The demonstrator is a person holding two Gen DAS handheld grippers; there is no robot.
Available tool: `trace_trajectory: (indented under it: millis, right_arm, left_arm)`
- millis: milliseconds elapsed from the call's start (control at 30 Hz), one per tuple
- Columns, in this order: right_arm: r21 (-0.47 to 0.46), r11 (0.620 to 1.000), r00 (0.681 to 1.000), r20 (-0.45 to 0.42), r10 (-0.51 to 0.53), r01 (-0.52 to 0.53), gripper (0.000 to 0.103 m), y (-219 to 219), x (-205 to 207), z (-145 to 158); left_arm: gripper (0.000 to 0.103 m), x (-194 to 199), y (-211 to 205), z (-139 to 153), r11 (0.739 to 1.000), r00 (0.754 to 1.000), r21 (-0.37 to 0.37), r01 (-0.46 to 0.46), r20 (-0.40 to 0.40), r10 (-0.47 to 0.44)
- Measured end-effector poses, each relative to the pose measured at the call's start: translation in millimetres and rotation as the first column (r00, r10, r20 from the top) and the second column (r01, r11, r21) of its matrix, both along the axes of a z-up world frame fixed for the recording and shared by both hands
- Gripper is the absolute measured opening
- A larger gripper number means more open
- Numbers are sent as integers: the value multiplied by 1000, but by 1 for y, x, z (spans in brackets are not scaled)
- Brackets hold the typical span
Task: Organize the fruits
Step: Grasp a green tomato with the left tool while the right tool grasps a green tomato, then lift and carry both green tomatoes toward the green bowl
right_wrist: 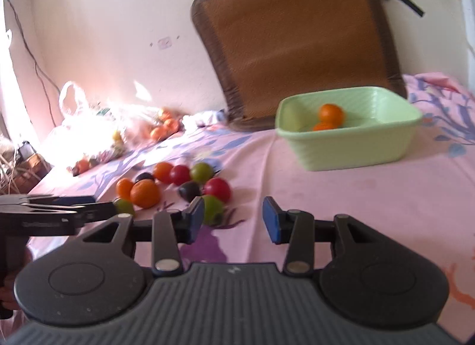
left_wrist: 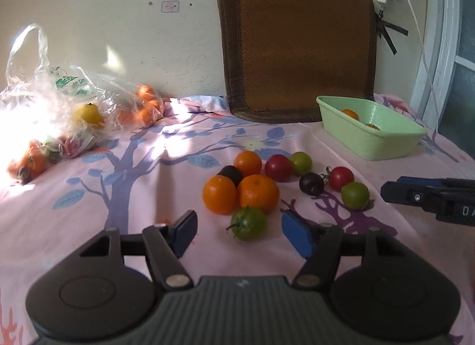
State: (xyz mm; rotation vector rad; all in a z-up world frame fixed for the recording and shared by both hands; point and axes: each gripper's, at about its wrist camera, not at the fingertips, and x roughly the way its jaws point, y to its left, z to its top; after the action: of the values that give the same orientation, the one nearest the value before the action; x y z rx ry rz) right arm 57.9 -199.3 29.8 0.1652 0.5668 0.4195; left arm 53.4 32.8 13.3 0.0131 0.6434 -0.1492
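On the pink tree-print cloth [left_wrist: 148,196] lies a cluster of fruit: three oranges [left_wrist: 257,193], red tomatoes [left_wrist: 278,167], dark ones [left_wrist: 311,183] and green ones [left_wrist: 355,195]. My left gripper [left_wrist: 240,220] is open, and the nearest green tomato [left_wrist: 248,223] sits loose between its blue fingertips with a gap on each side. The right gripper [right_wrist: 233,205] is open and empty, to the right of the cluster. A green tomato [right_wrist: 212,208] peeks out behind its left finger. The pale green tub [right_wrist: 350,149] at the back right holds two oranges [right_wrist: 331,115].
Clear plastic bags [left_wrist: 59,113] with more oranges and a yellow fruit lie at the back left in strong sunlight. A brown woven mat [left_wrist: 297,48] leans on the wall behind the tub. White cables [left_wrist: 415,18] hang by a window frame on the right.
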Motion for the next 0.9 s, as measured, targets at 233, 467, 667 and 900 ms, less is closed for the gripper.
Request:
trace_trajectory:
  millis: [233,467,667,900]
  right_arm:
    - [-120,992,999,-44,26,-31,46,34,18,-14]
    - [-190,981,998,-34,46,-51,29,45,18,-17]
    - [-162,985,998,-28,56,-60,29,22,-15,-16]
    - [-189,982,999,22,32,-27,29,-27,-86,-14]
  left_arm:
    - [39,5,-11,-14,999,1000,30,-13,-7,13]
    - [29,-6,-9,-12,1000,1000,2,25,-1,-25]
    - [29,-65,-6,-9,994,994,-12,111,2,-111]
    - [29,-125,-16,-14,982,982,32,186,10,-186]
